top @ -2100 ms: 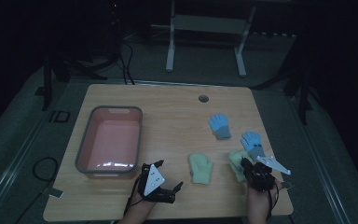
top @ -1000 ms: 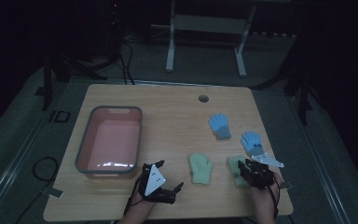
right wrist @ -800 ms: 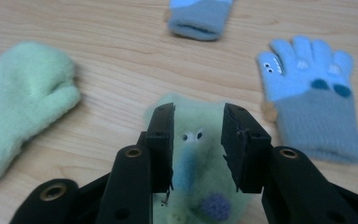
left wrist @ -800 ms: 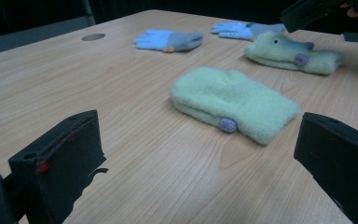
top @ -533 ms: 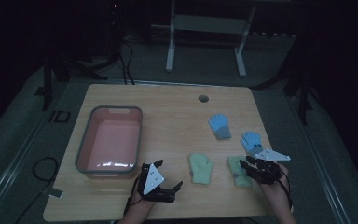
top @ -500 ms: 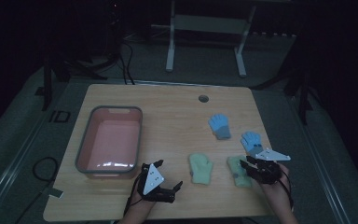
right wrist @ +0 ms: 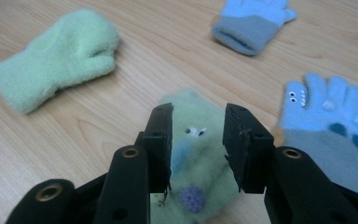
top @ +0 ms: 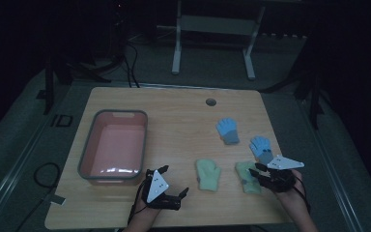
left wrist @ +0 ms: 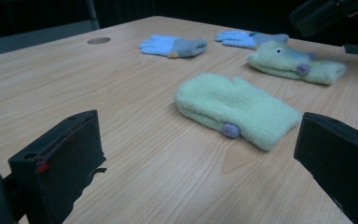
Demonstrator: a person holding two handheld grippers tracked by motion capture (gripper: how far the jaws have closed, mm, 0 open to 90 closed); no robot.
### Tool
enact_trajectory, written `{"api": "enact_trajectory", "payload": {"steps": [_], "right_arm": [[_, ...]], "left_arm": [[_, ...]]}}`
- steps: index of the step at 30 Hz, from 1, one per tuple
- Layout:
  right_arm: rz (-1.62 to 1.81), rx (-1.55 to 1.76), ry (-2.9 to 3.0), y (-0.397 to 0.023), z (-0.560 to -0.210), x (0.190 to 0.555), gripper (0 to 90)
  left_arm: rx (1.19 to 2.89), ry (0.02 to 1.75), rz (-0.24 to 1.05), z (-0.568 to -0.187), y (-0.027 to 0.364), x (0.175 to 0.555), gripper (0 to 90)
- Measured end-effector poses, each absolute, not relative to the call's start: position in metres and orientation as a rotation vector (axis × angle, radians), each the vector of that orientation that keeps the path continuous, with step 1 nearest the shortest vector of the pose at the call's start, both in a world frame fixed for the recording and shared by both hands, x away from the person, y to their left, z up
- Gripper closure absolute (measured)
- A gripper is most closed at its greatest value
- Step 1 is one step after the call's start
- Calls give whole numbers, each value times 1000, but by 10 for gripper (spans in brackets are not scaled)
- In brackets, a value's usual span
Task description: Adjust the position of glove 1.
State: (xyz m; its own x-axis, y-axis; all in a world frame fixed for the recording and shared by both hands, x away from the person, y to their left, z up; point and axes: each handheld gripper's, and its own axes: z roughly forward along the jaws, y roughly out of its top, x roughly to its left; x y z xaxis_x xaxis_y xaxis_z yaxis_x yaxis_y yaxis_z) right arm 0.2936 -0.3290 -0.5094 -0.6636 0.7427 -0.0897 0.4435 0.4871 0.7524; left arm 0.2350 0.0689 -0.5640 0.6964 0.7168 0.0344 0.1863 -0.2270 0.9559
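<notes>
Two green mittens lie at the table's front. The plain mitten [top: 208, 174] [left wrist: 237, 107] [right wrist: 51, 60] is on the left. The mitten with a face [top: 245, 175] [right wrist: 196, 140] [left wrist: 289, 63] is on the right. My right gripper [top: 259, 170] [right wrist: 199, 116] hovers over its cuff end, jaws partly apart, nothing pinched between them. My left gripper [top: 176, 181] [left wrist: 200, 140] rests low near the front edge, jaws wide, pointing at the plain mitten. Two blue gloves lie beyond: one with a grey cuff [top: 228, 130] [right wrist: 251, 23], one with a face [top: 261, 147] [right wrist: 328, 112].
A pink tub [top: 118, 113] with a grey rim stands on the left half of the wooden table [top: 174, 116]. A round cable hole [top: 211, 102] sits near the far edge. Dark floor and a stand's legs lie beyond the table.
My right gripper has shifted slightly to the right along the face mitten. The left gripper, the gloves and the tub have kept their places.
</notes>
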Motion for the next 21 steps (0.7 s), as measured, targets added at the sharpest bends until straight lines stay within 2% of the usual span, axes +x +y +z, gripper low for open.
{"api": "enact_trajectory", "payload": {"steps": [14,16,21], "right_arm": [[983,1052,2360,-329,-546,289,595],[989,1045,2344,-327,-549,288,636],[963,1056,2325,-321,-550,285,805]], "left_arm": [[1774,714,582,-564,68,235,13],[1775,714,584,-564,68,235,13],[1778,715,584,-564,68,235,13]]}}
